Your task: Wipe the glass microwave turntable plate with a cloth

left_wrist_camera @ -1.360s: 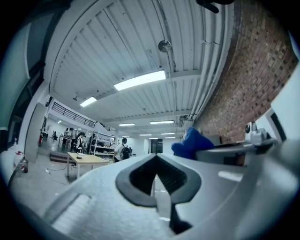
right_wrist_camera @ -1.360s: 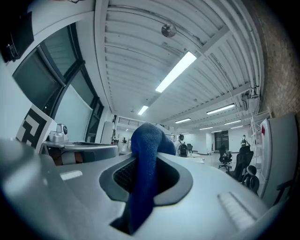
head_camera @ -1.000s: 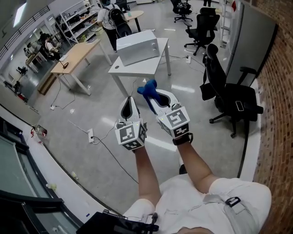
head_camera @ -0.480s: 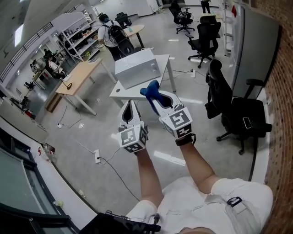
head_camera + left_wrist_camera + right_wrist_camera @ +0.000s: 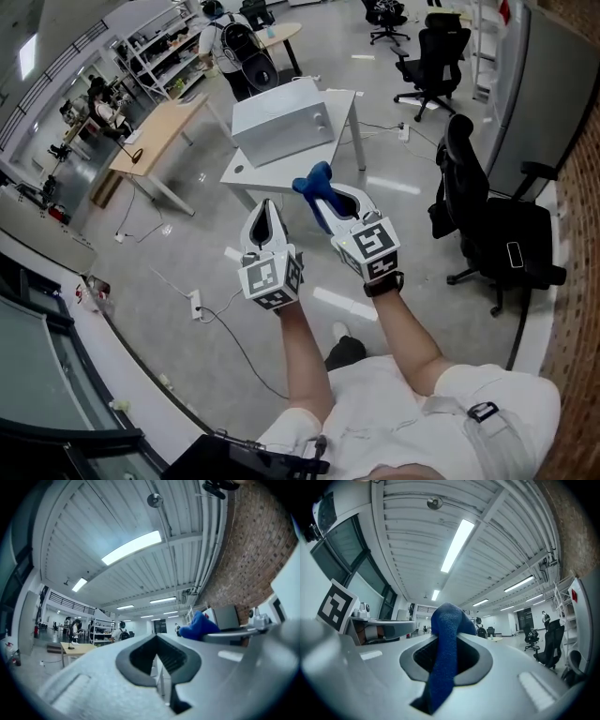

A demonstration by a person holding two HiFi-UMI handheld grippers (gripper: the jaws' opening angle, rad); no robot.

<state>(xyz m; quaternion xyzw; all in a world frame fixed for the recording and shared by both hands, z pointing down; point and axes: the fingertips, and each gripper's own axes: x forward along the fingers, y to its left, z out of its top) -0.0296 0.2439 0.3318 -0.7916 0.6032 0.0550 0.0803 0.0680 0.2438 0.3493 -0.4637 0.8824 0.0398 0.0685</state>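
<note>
Right gripper (image 5: 322,194): pinching the blue cloth (image 5: 311,177), which pokes out past my tips.
Left gripper (image 5: 265,210): jaws pressed together, empty.
Plate: unseen; I guess it is inside the microwave (image 5: 281,120), 12 o'clock from both grippers, the right one slightly nearer.

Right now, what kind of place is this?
Probably a big open office or lab workspace: black office chairs, a long wooden desk, metal shelves at the back, and a microwave on a white table.

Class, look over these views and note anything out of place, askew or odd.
Nothing much: the right gripper is shut on the blue cloth, the left gripper shut, empty. A loose cable trails across the floor.
</note>
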